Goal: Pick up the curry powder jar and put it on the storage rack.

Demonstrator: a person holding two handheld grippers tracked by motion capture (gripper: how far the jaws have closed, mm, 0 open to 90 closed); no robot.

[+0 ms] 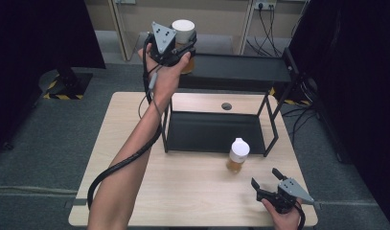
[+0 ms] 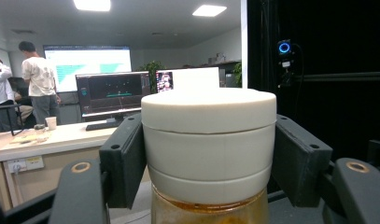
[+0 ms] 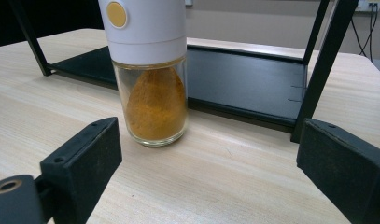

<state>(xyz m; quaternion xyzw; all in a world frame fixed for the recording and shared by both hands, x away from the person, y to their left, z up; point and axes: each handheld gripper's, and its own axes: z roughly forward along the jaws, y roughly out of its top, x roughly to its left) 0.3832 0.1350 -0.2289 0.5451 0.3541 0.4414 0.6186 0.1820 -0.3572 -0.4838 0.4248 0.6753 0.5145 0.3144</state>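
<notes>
Spice jar (image 1: 184, 37) clamped by its white lid in left gripper (image 1: 180, 49), over shelf top (image 1: 240, 68). Lower it level, release only once seated. Right gripper (image 1: 265, 181) wide open, empty, near second jar (image 1: 237, 155).

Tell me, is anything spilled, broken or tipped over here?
No, nothing stands out. The jar on the table stands upright on the wood with its white cap on and no powder around it. The other jar sits straight in the left tool, by the shelf's top.
</notes>
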